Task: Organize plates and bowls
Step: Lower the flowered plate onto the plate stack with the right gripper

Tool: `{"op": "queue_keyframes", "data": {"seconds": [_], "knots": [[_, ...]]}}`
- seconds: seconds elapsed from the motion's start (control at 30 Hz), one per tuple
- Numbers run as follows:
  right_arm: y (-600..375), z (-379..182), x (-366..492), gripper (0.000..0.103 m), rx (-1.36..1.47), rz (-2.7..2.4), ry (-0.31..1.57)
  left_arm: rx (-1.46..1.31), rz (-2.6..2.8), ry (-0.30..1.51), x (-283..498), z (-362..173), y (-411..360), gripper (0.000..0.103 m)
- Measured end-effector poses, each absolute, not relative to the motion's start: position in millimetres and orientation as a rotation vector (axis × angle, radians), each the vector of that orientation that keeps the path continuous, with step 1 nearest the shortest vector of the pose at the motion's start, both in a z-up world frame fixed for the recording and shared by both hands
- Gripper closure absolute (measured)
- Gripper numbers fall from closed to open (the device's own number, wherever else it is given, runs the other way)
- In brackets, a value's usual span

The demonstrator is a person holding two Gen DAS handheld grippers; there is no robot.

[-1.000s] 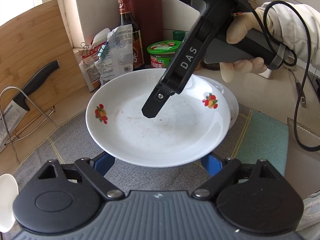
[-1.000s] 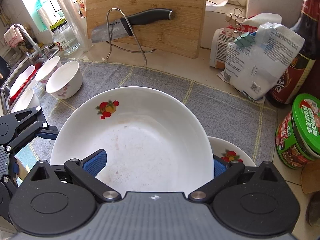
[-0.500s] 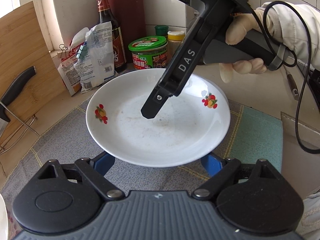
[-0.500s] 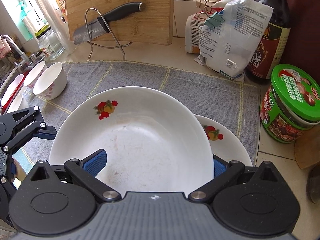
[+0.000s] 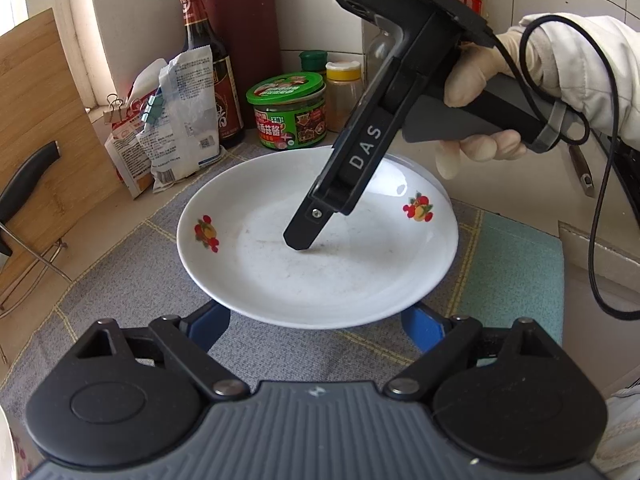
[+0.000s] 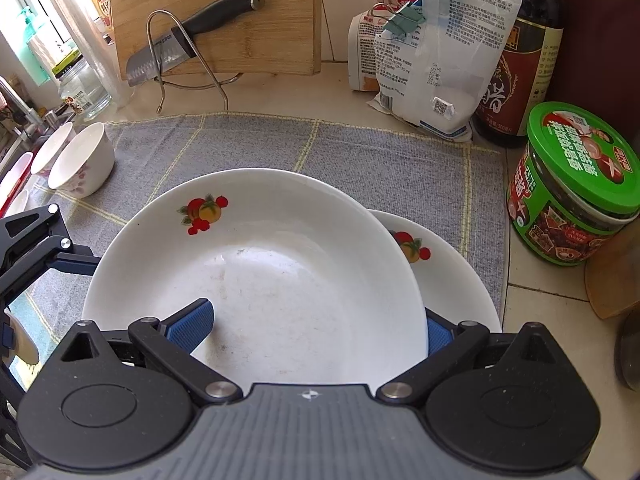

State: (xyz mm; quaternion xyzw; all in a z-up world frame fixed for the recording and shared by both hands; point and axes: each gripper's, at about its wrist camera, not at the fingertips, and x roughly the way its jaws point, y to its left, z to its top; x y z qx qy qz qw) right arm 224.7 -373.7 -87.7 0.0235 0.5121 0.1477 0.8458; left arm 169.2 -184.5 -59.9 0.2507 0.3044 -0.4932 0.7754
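Observation:
A white plate with fruit prints (image 6: pixel 280 280) is clamped at its near rim by my right gripper (image 6: pixel 316 324), one blue pad on top, one beneath. It hangs tilted over a second matching plate (image 6: pixel 452 268) lying on the grey mat. In the left wrist view the held plate (image 5: pixel 320 248) fills the middle, with the right gripper's finger (image 5: pixel 320 216) resting in it. My left gripper (image 5: pixel 316 324) is open, its blue pads under the plate's near edge, apart from it. Small white bowls (image 6: pixel 80 164) sit at the mat's left end.
A green-lidded jar (image 6: pixel 572 188), a dark sauce bottle (image 6: pixel 524 60) and clipped bags (image 6: pixel 436 48) stand behind the plates. A cutting board (image 6: pixel 216 12) with a knife on a wire rack (image 6: pixel 188 44) leans at the back. A teal cloth (image 5: pixel 516 264) lies beside the mat.
Both grippers and the held plate have moved right along the counter toward the jar and bottles. The second plate beneath shows more in the right wrist view.

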Motion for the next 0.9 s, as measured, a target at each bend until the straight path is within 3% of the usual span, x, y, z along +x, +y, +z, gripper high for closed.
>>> {"op": "queue_keyframes", "data": {"seconds": [0.9], "knots": [[-387.0, -92.3, 209.2, 0.000, 0.131, 0.174, 1.124, 0.542, -1.130, 0.630, 172.2, -65.8, -190.4, 0.011]]}}
